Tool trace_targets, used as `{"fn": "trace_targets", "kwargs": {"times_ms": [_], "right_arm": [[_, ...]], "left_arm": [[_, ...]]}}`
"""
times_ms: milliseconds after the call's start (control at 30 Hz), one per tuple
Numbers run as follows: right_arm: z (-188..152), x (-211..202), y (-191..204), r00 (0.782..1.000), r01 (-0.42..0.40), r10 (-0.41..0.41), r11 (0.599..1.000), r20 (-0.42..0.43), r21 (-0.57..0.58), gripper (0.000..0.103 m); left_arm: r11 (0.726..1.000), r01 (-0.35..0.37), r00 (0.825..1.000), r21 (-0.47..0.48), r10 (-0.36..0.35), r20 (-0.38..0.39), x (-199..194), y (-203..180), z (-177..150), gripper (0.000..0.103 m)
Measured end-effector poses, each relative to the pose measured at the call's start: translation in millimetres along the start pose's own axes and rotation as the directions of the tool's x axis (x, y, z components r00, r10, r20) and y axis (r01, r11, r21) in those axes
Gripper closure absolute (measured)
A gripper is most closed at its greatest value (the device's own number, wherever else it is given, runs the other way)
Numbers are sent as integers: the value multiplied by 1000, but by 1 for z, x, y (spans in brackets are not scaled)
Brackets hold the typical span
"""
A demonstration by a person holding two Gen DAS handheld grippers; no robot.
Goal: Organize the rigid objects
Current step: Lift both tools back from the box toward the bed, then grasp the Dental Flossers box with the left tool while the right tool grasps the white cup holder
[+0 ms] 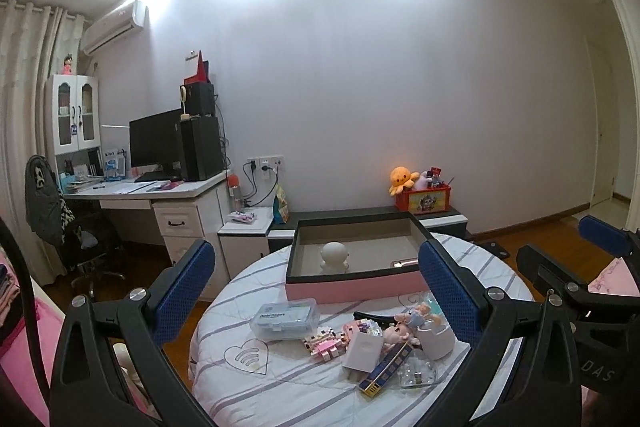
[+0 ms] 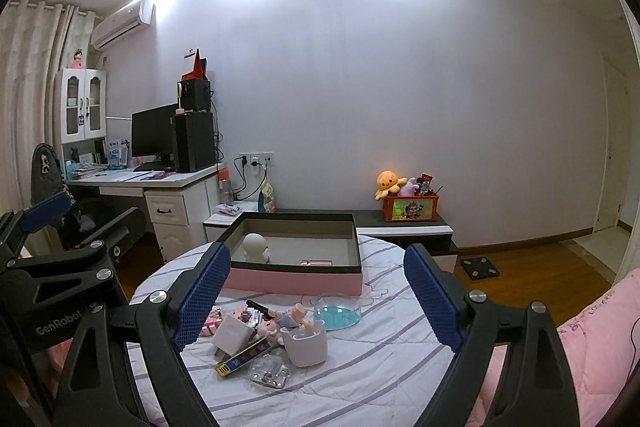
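Observation:
A pink box with a dark rim (image 1: 352,289) (image 2: 296,277) sits at the far side of a round striped table (image 1: 280,387) (image 2: 380,367). It holds a white figurine (image 1: 334,257) (image 2: 256,247) and a small metallic tube (image 2: 317,262). In front lie a clear plastic case (image 1: 285,319), a pink block toy (image 1: 325,341), a white card box (image 1: 363,349) (image 2: 233,337), a white cup with a doll (image 1: 436,341) (image 2: 306,345), a blue and gold bar (image 1: 384,373) (image 2: 242,357) and a blue-bottomed clear dish (image 2: 338,315). My left gripper (image 1: 316,291) and right gripper (image 2: 316,295) are open and empty above the table.
A white desk with a monitor and speakers (image 1: 160,183) stands at the left with a chair (image 1: 60,219). A low cabinet with a red toy box (image 1: 424,199) (image 2: 410,209) is behind the table. Pink bedding (image 2: 592,347) lies at the right.

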State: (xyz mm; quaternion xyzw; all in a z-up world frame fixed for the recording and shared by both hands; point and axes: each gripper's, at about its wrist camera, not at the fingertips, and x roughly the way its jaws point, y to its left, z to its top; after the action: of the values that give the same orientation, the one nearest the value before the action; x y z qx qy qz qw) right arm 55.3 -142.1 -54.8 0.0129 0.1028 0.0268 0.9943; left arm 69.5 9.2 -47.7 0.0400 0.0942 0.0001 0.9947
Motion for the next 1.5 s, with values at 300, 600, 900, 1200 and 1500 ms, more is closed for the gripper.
{"fn": "trace_targets", "kwargs": {"times_ms": [300, 600, 900, 1200, 1500], "right_arm": [[-14, 16, -5, 999, 1, 0, 1000, -55, 10, 13], [-60, 64, -4, 972, 1, -3, 1000, -233, -9, 13], [-94, 113, -2, 925, -8, 6, 1000, -381, -5, 13], [-106, 167, -8, 869, -38, 62, 998, -492, 58, 13], [-109, 186, -25, 810, -155, 231, 971, -538, 184, 45]], "left_arm": [[995, 89, 988, -53, -95, -121, 31, 3, -23, 0], [992, 97, 936, -82, -119, -330, 77, 7, -81, 0], [993, 94, 903, -66, -113, -414, 101, 12, -108, 0], [994, 61, 875, -92, -98, -474, 127, 34, -123, 0], [989, 60, 839, -135, -123, -531, 152, 50, -134, 0]]}}
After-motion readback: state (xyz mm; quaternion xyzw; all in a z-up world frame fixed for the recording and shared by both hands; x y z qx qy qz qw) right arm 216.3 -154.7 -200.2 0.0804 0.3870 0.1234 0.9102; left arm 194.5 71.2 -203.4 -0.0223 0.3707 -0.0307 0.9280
